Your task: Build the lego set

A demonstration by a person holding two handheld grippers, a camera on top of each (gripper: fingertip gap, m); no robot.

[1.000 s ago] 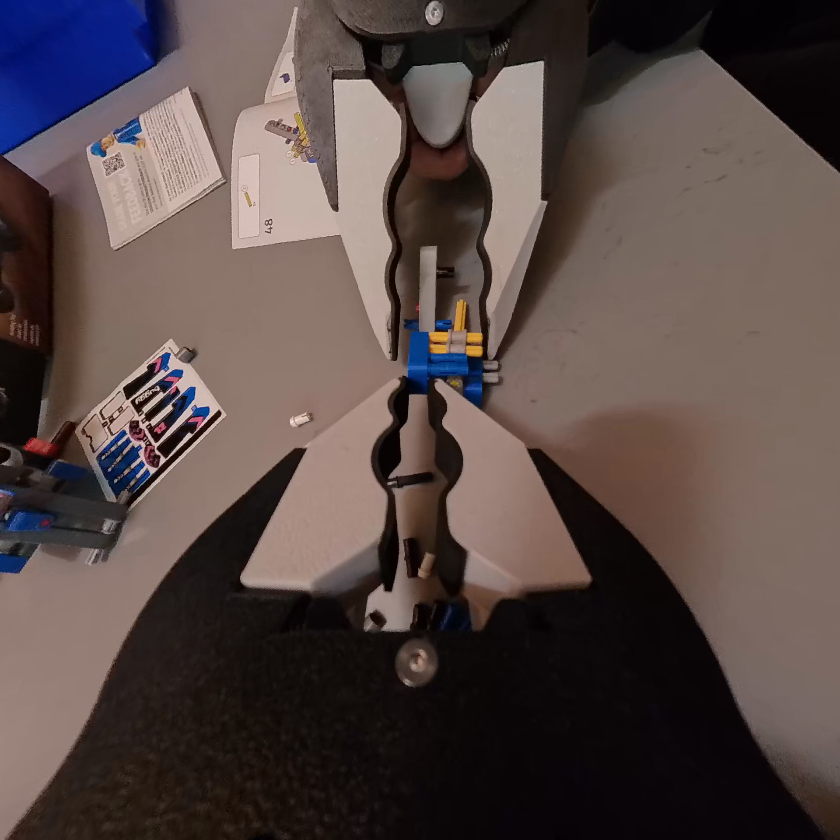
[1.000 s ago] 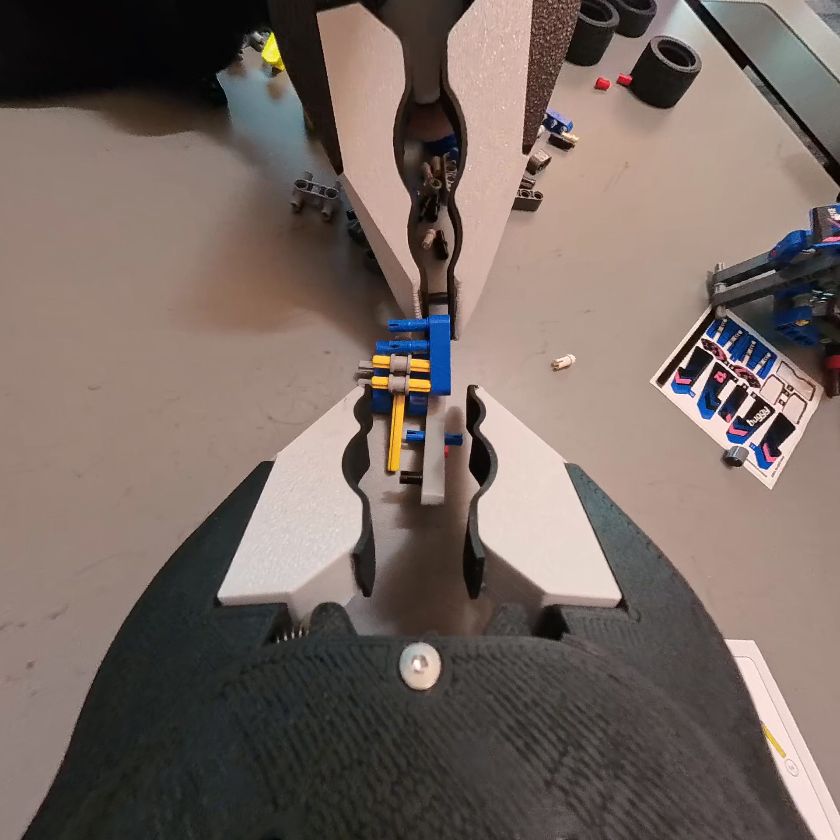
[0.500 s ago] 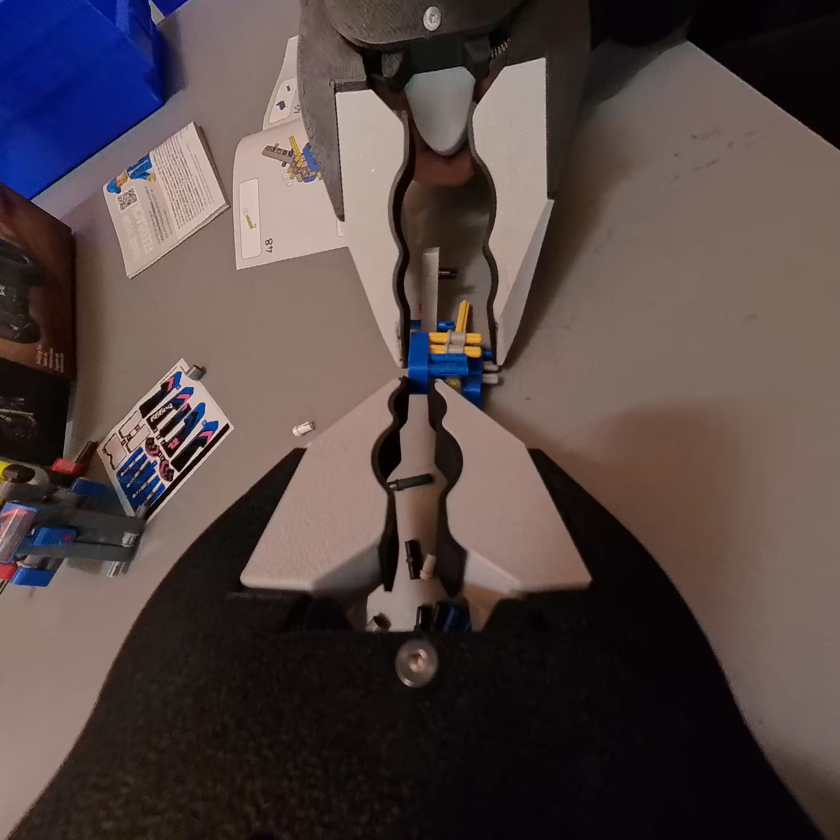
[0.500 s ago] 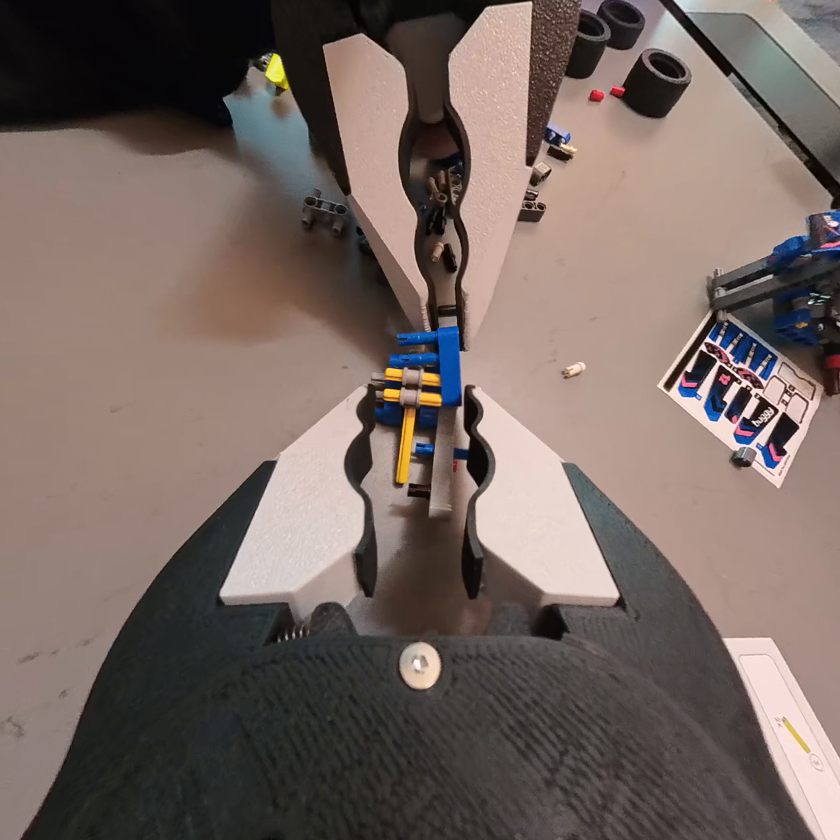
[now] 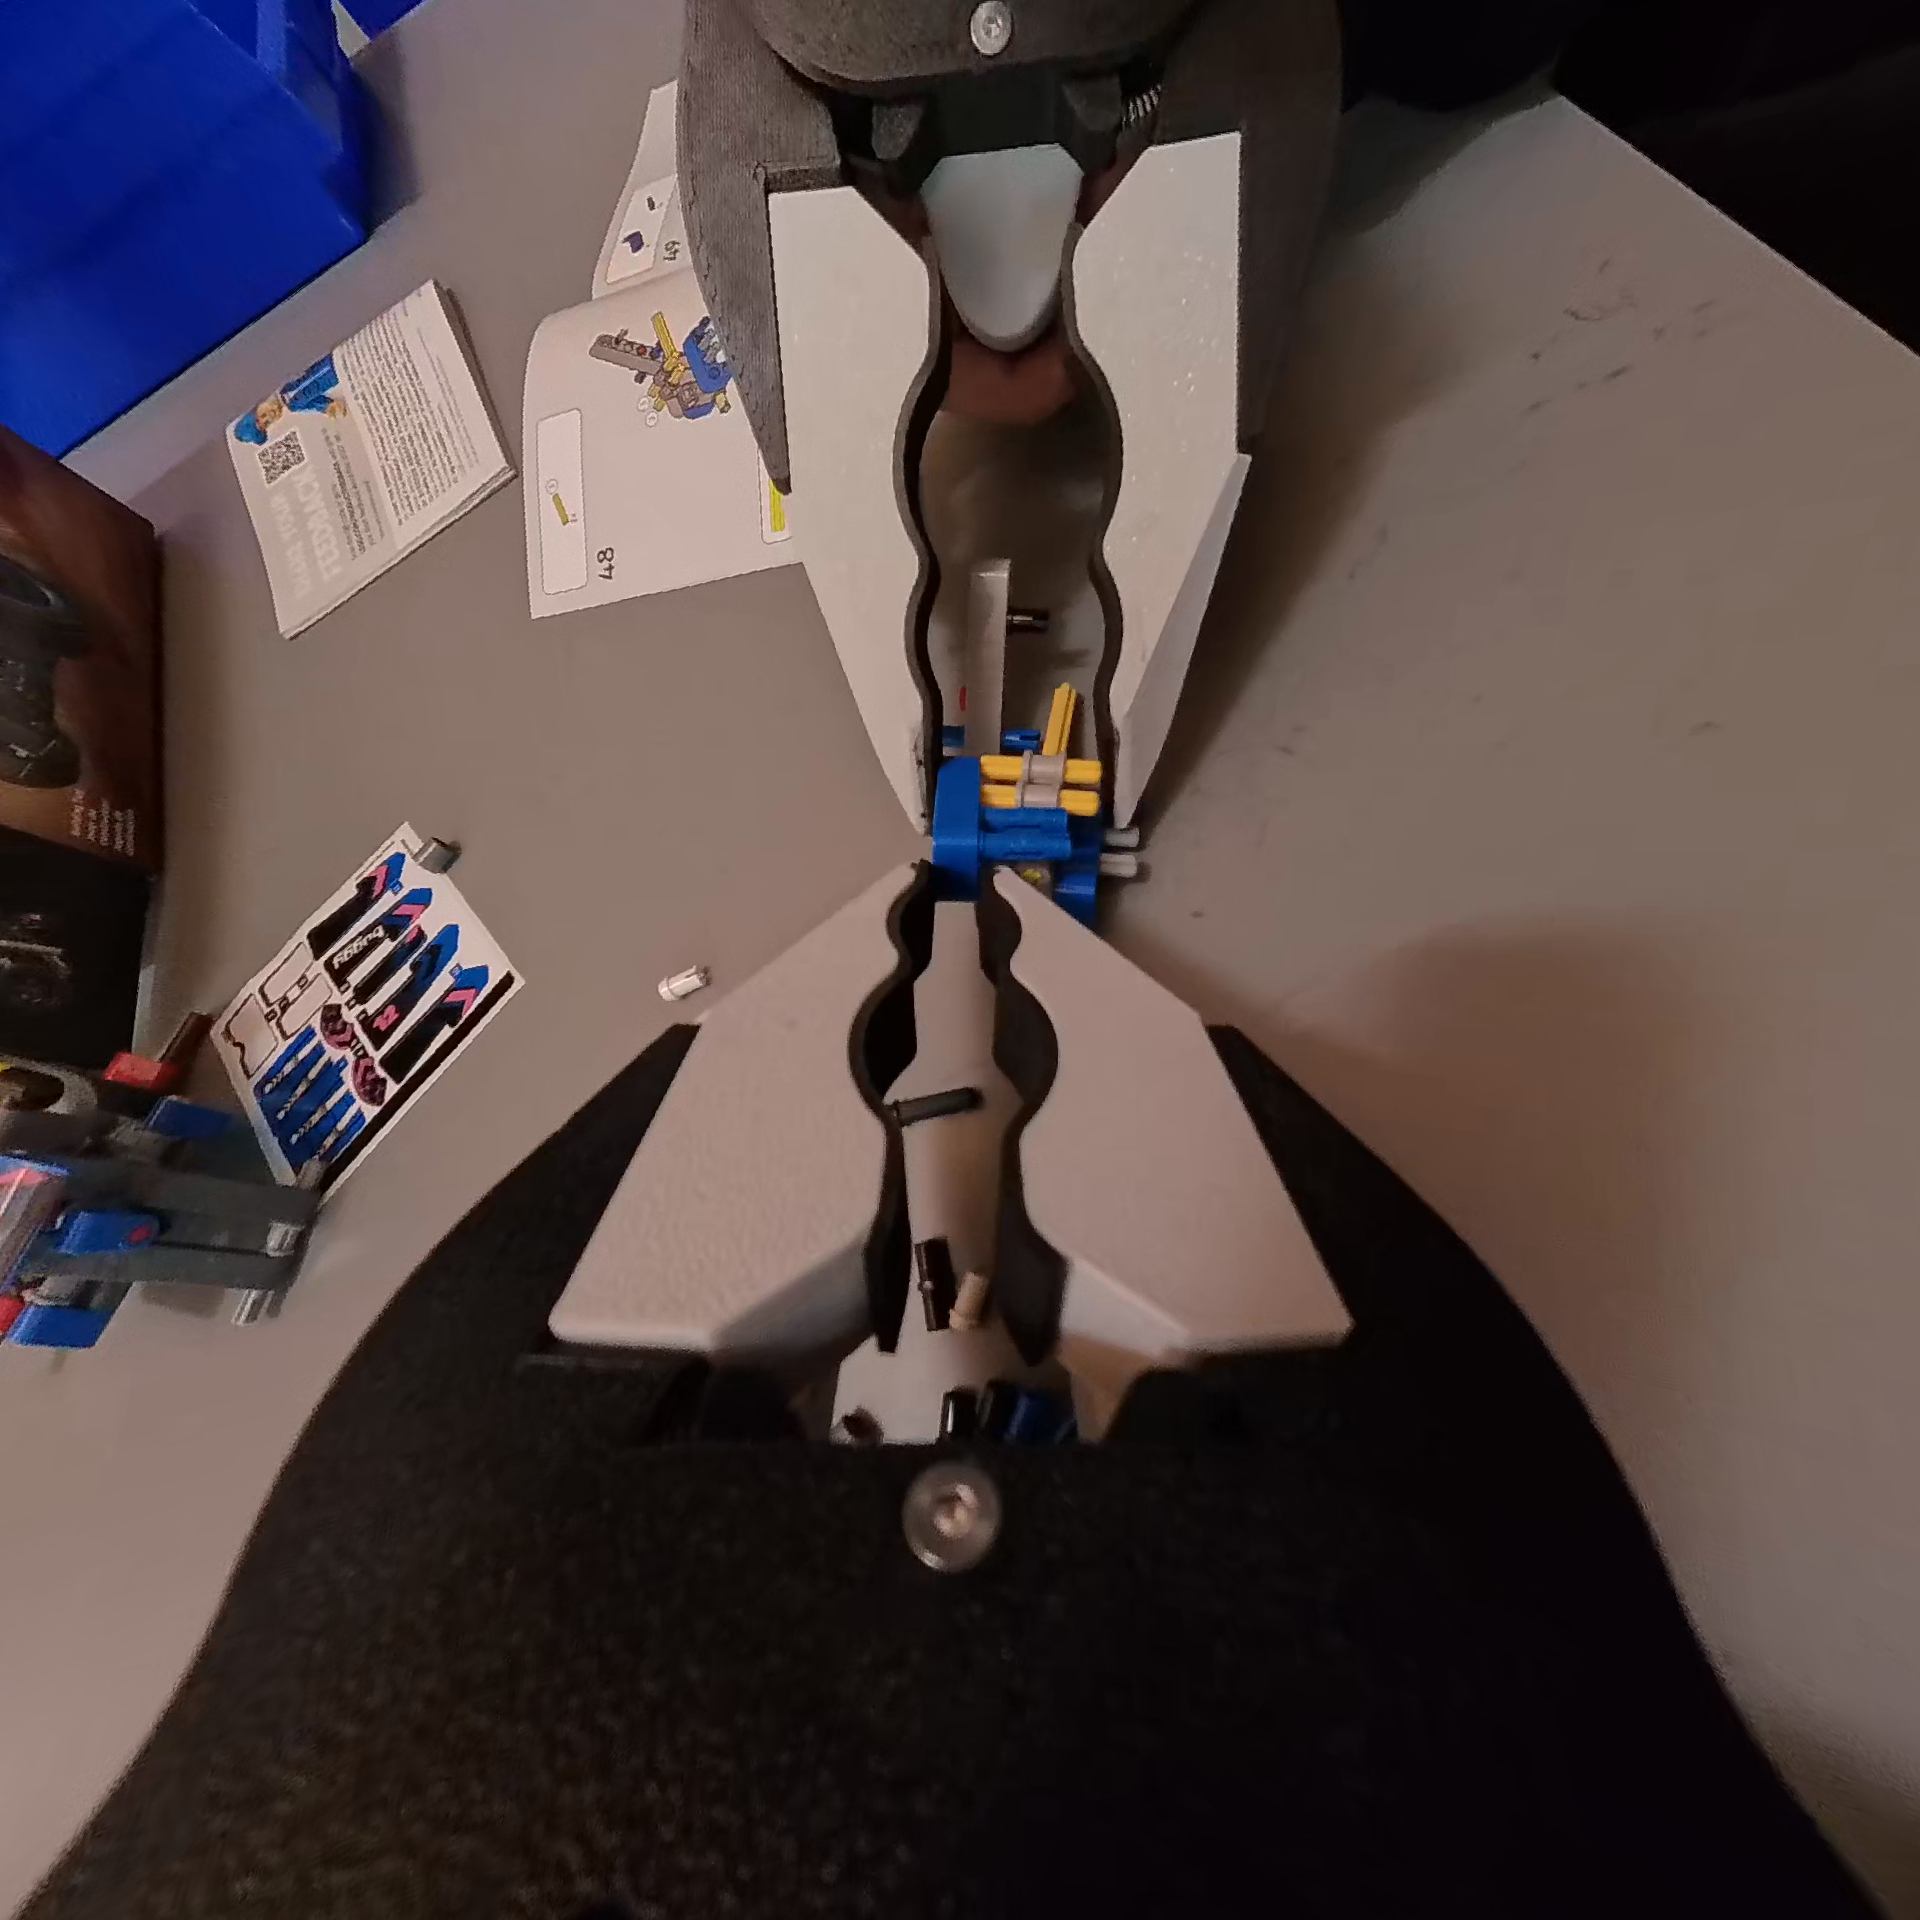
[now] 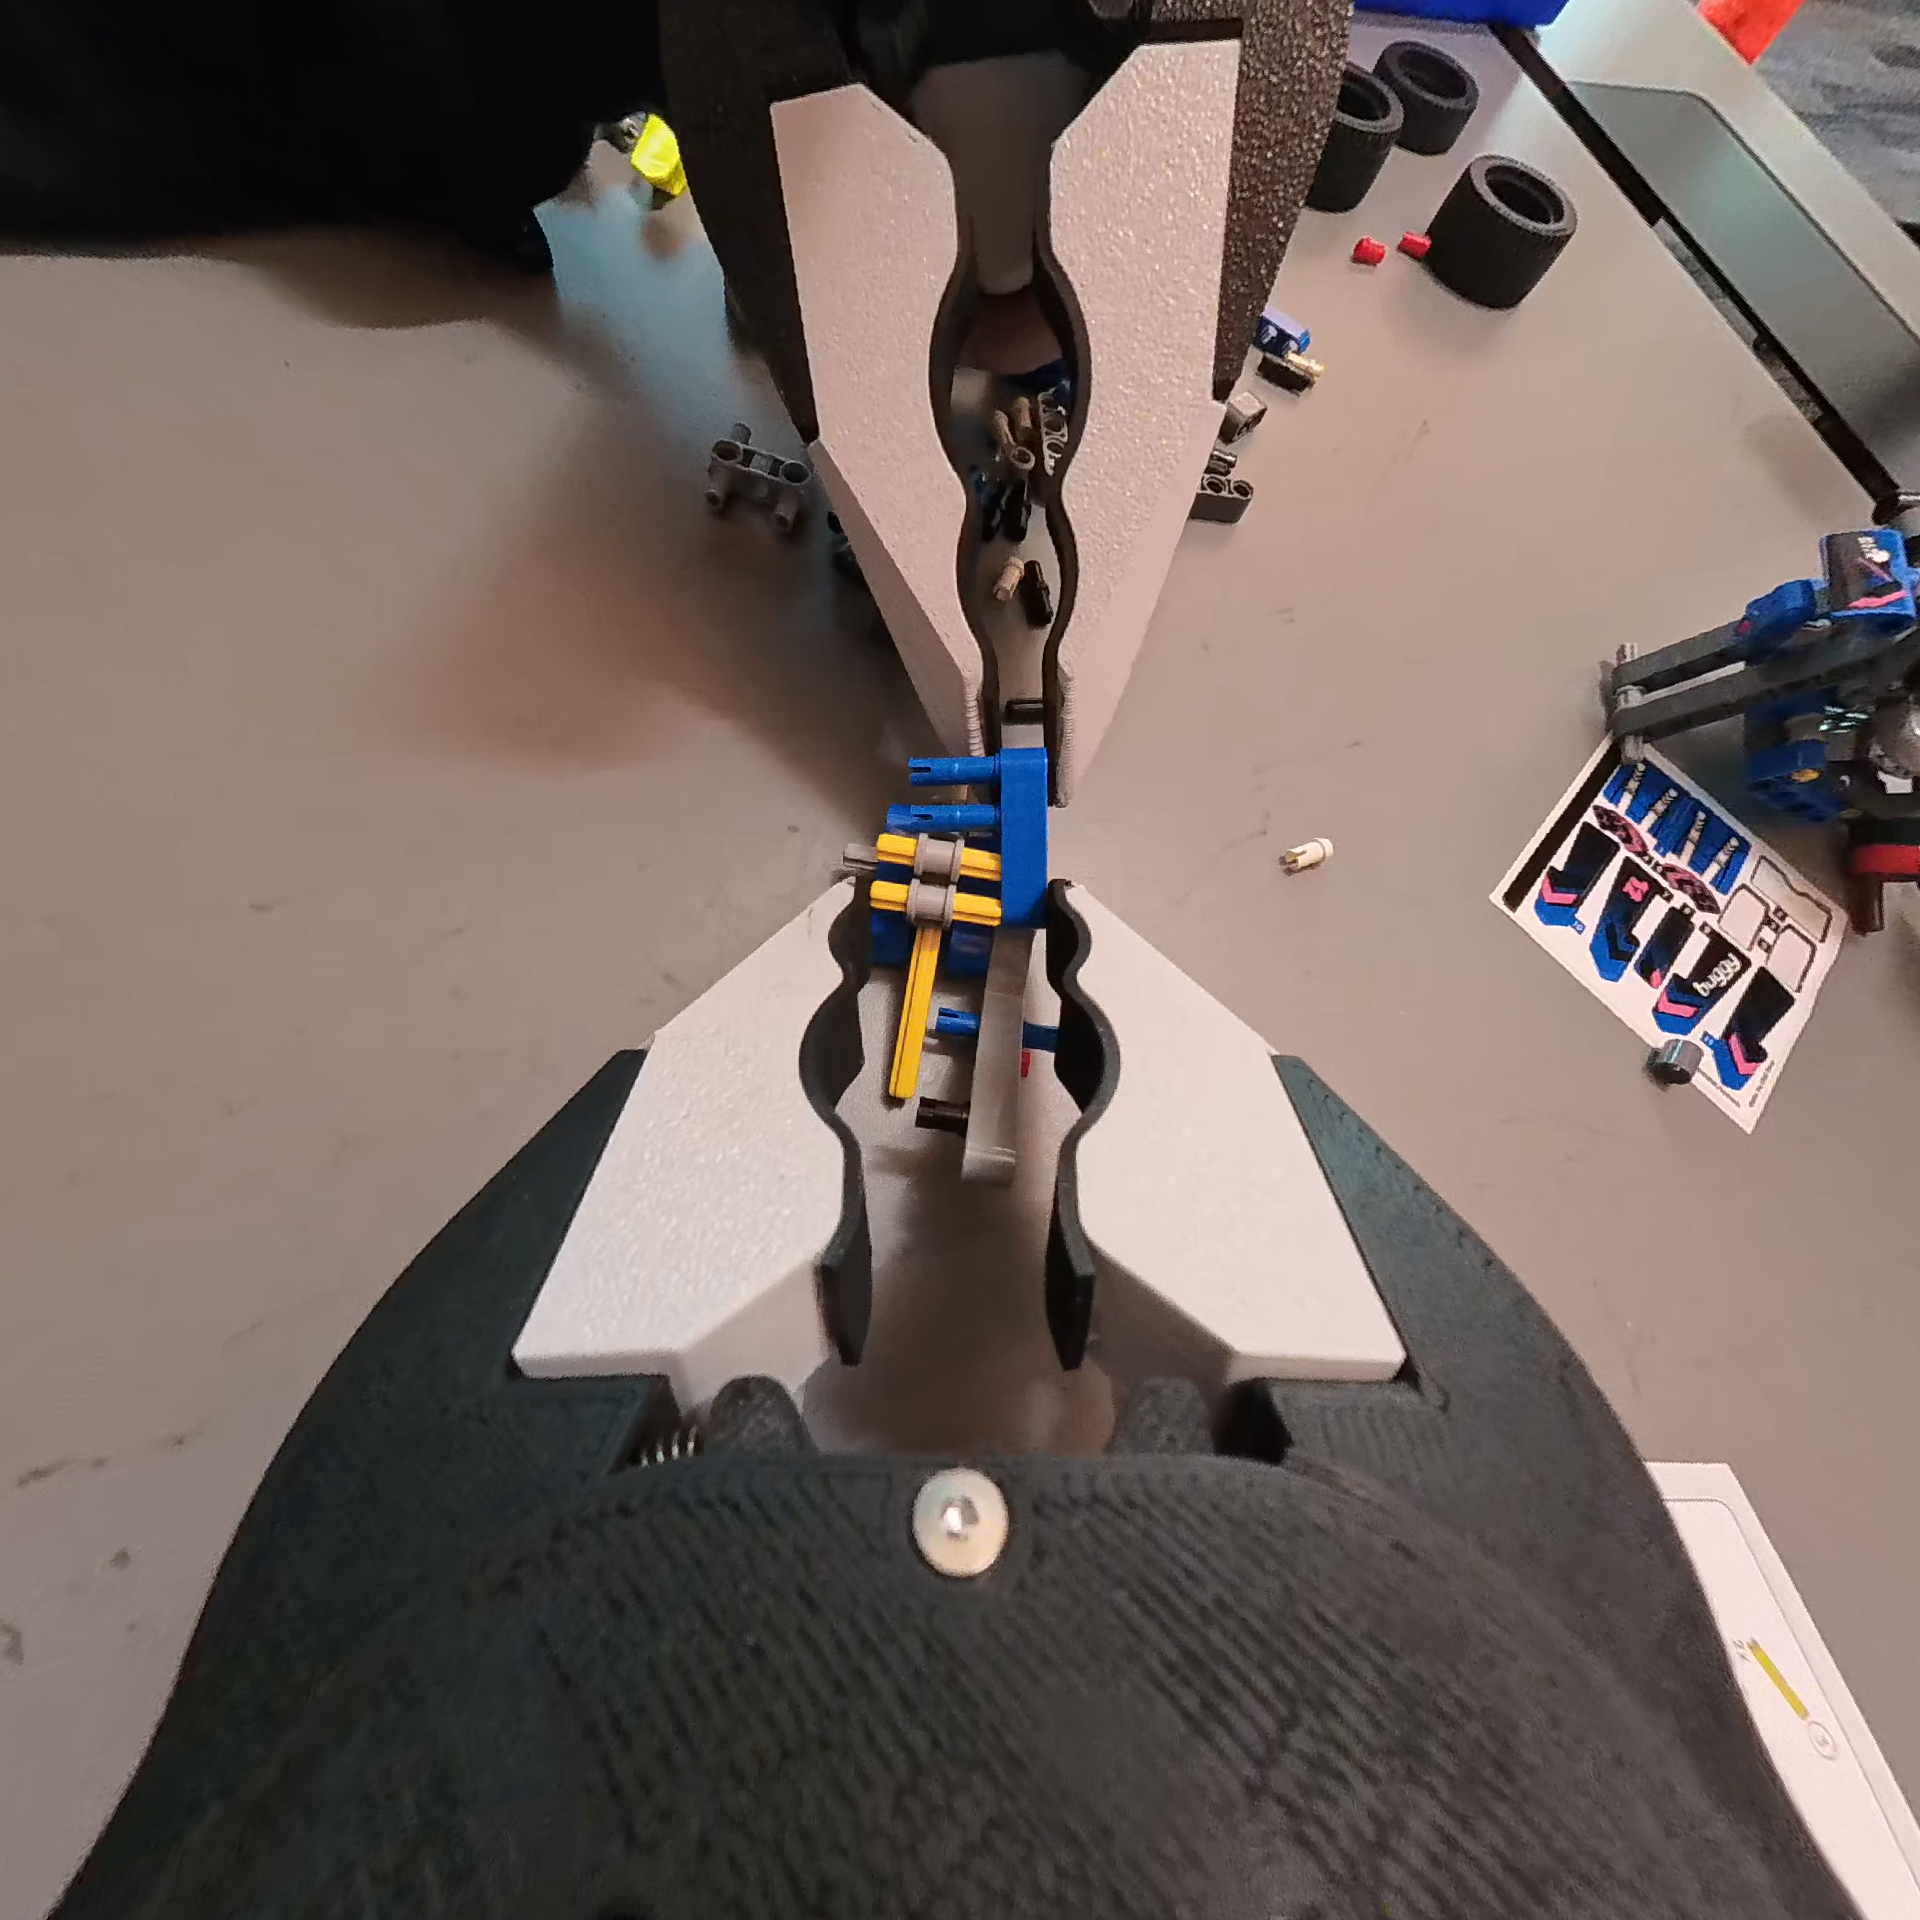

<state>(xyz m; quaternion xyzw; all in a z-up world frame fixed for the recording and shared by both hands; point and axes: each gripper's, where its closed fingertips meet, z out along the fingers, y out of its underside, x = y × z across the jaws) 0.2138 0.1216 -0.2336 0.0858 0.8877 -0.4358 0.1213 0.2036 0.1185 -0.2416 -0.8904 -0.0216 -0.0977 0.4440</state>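
Two grippers: both meet at one blocky blue, yellow and grey plastic lego assembly (image 5: 1013, 821)
Left wrist: left gripper (image 5: 951, 883), wavy grey fingers pinching its blue plate above matte grey table (image 5: 1455, 727)
Right wrist: right gripper (image 6: 951, 914), jaws closing around assembly (image 6: 961, 883); contact uncertain; glossy sticker sheet (image 6: 1673, 935) beside

Each camera sits on its own gripper and looks down along the fingers, close to the grey table (image 5: 1455, 623). The two face each other. Both see the blue lego piece (image 5: 982, 836) (image 6: 1023, 831) and sticker sheet (image 5: 364, 1003) (image 6: 1673, 940).
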